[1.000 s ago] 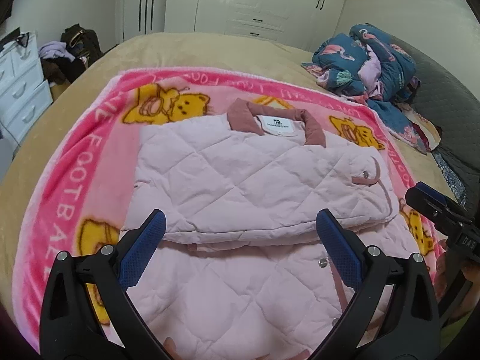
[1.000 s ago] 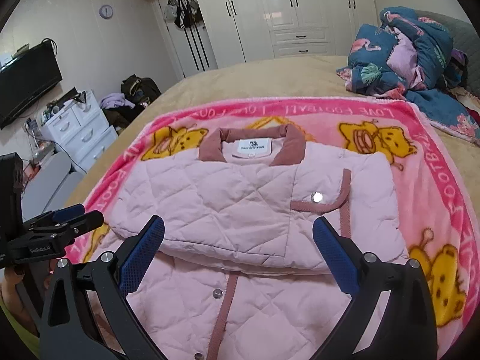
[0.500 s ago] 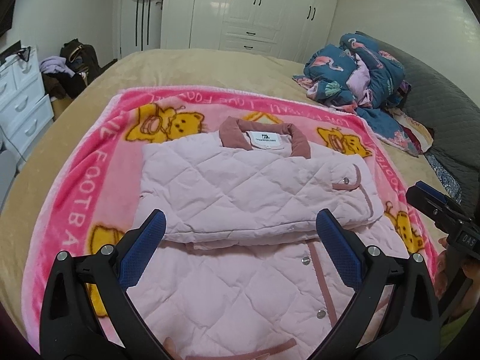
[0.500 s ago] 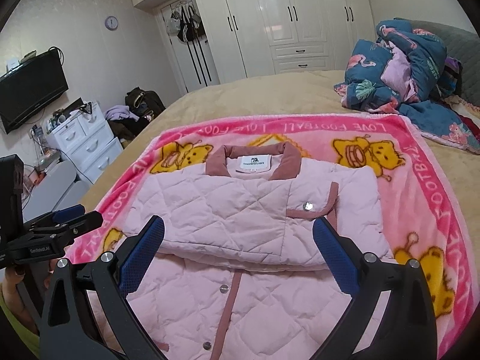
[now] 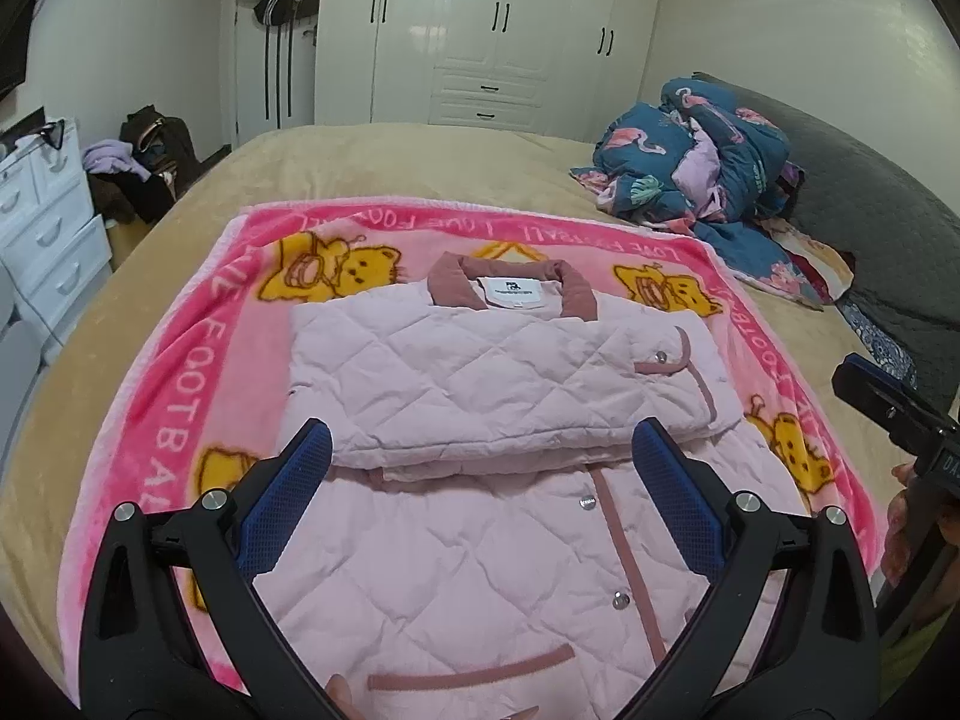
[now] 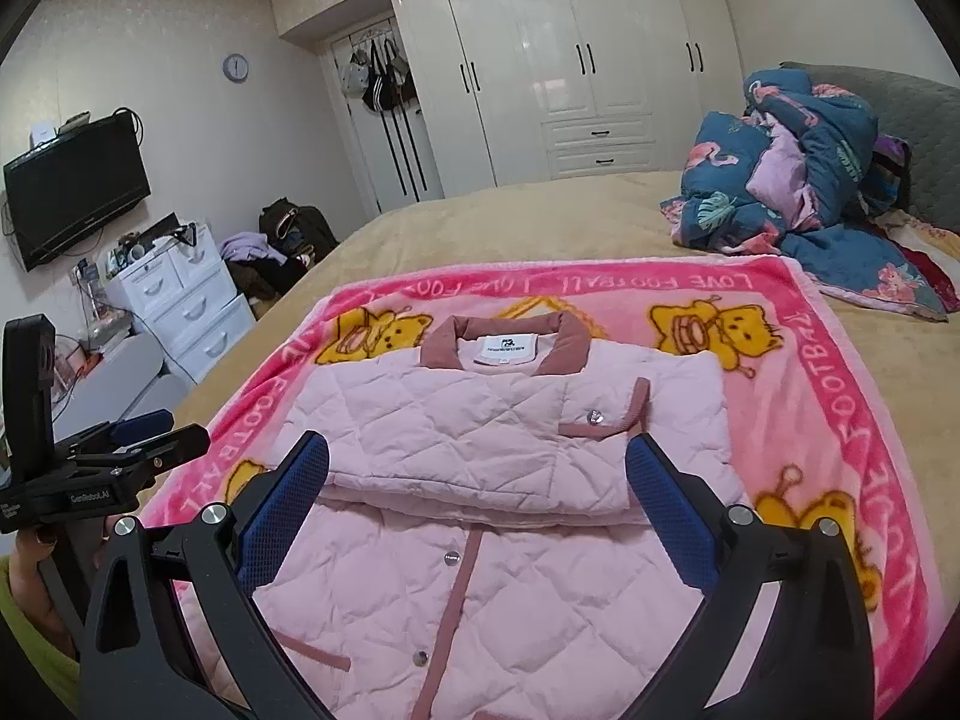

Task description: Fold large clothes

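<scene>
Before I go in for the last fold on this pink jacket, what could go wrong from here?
1. The folded sleeves lie loose across the chest of the jacket; lifting the hem could slide them out of place.
2. The left gripper and right gripper both hang open above the fabric; a pinch may catch the pink blanket too.
3. The quilted padding looks bulky, so the fold may spring open.

Soft even light, fisheye-warped edges

My left gripper (image 5: pixel 480 480) and right gripper (image 6: pixel 477 480) are black frames with blue mesh pads (image 5: pixel 285 504), silver screws (image 6: pixel 209 513); lime-green sleeve (image 6: pixel 36 648) at eight o'clock.
</scene>
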`<action>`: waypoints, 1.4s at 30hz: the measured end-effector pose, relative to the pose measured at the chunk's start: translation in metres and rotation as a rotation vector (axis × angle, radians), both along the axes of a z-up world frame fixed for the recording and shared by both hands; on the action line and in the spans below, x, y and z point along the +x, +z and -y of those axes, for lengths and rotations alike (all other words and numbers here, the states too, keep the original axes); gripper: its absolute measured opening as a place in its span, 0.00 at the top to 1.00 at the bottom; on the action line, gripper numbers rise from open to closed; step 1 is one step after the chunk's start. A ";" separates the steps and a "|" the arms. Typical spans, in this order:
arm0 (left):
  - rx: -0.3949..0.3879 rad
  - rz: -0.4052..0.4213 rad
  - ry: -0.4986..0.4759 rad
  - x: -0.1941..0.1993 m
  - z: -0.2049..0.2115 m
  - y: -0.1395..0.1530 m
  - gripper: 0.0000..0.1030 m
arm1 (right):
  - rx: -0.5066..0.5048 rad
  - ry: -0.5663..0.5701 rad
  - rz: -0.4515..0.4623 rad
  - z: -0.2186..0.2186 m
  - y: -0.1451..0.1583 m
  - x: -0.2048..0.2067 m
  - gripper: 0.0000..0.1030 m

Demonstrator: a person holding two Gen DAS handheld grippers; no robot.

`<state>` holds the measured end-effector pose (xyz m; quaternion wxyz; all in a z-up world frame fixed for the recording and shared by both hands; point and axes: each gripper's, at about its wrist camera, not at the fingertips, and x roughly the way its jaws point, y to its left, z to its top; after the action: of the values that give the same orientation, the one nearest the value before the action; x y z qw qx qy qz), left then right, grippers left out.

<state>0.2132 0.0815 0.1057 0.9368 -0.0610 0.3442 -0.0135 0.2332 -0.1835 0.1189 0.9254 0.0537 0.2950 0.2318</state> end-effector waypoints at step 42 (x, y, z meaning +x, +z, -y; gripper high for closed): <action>0.014 -0.004 -0.004 -0.092 0.011 -0.046 0.09 | -0.055 -0.002 -0.022 0.037 -0.037 -0.094 0.04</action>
<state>0.1214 0.0707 0.0593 0.9364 -0.0537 0.3465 -0.0127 0.1394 -0.2205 0.0819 0.9235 0.0309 0.3112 0.2220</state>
